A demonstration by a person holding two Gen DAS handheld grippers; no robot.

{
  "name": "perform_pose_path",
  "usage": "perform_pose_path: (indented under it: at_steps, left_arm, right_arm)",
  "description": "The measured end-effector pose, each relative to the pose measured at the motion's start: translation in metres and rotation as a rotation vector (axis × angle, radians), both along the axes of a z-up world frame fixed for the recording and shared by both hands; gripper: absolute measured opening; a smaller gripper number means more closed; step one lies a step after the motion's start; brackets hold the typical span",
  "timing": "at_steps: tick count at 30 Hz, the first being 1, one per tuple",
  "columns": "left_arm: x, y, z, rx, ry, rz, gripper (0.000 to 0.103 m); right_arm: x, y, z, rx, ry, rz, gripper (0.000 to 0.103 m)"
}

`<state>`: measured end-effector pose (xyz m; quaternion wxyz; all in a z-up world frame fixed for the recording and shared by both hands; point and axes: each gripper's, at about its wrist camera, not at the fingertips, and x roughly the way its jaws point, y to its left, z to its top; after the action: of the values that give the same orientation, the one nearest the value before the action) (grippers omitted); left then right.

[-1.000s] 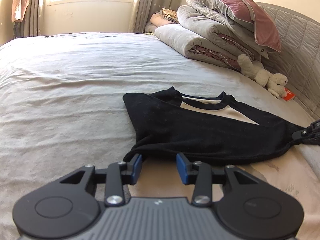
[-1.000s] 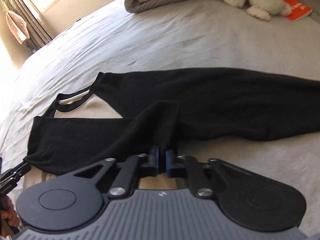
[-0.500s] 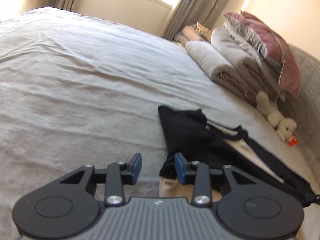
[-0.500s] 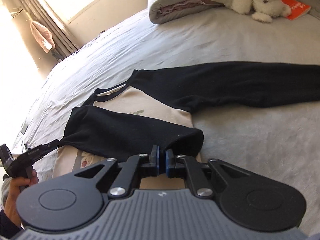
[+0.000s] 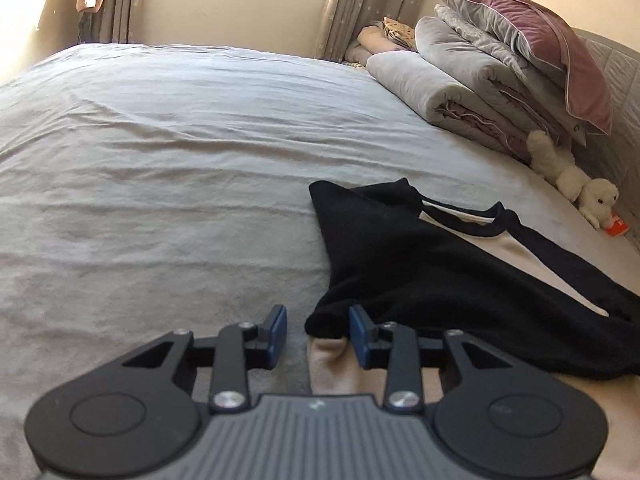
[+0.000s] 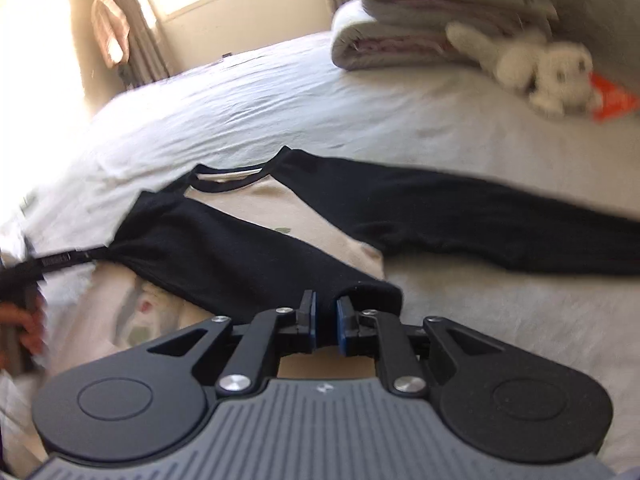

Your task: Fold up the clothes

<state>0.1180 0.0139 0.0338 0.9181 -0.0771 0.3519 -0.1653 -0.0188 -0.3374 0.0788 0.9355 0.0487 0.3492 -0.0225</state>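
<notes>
Since half a second ago the right tongs (image 6: 324, 322) have parted and let go of the black sleeve (image 6: 248, 256), which now lies folded across the cream chest of the shirt (image 6: 316, 216) on the bed (image 5: 160, 160). Left tongs (image 5: 318, 334) stand open at the shirt's side edge, gripping nothing. By my reading, the other sleeve (image 6: 500, 228), stretched away from the shirt, remains to fold.
</notes>
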Motion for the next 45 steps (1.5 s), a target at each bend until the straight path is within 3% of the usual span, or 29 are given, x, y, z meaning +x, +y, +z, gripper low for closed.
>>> perform_pose_path:
  at_steps: [2, 4, 8, 11, 13, 17, 21, 25, 31, 38, 45]
  left_arm:
    - [-0.001, -0.003, -0.001, 0.031, 0.0, -0.005, 0.033]
    - [-0.002, -0.006, -0.002, 0.062, 0.0, -0.011, 0.031]
    - [-0.002, -0.005, -0.003, 0.067, 0.014, -0.01, 0.028]
    - [-0.002, -0.003, -0.003, 0.052, 0.025, -0.006, 0.027]
    - [-0.003, -0.004, -0.003, 0.057, 0.023, -0.009, 0.027]
    - [-0.002, -0.004, -0.004, 0.056, 0.024, -0.013, 0.027]
    - [-0.001, -0.003, -0.004, 0.05, 0.03, -0.012, 0.027]
    - [-0.001, -0.003, -0.004, 0.051, 0.033, -0.012, 0.027]
    - [0.0, 0.007, 0.002, 0.024, 0.058, 0.015, 0.025]
    - [-0.008, 0.004, 0.017, -0.02, -0.01, -0.002, 0.023]
    - [-0.016, -0.009, 0.027, -0.039, -0.067, -0.052, 0.023]
  right_arm:
    - [-0.005, 0.018, 0.004, -0.174, -0.057, 0.028, 0.032]
    - [-0.008, 0.031, 0.005, -0.233, -0.107, 0.093, 0.05]
    - [-0.013, 0.055, 0.005, -0.311, -0.205, 0.236, 0.051]
    - [0.009, 0.08, -0.016, -0.298, -0.121, 0.382, 0.051]
    - [0.026, 0.098, -0.025, -0.329, -0.092, 0.457, 0.041]
    - [0.057, 0.12, -0.037, -0.361, -0.038, 0.526, 0.036]
    - [0.073, 0.133, -0.058, -0.433, 0.019, 0.565, 0.005]
    - [0.068, 0.13, -0.061, -0.415, 0.012, 0.557, 0.004]
    - [0.046, 0.124, -0.025, -0.275, -0.045, 0.554, 0.004]
    - [0.046, 0.137, -0.051, -0.288, 0.047, 0.536, 0.004]
    - [0.036, 0.13, -0.032, -0.18, 0.033, 0.5, 0.011]
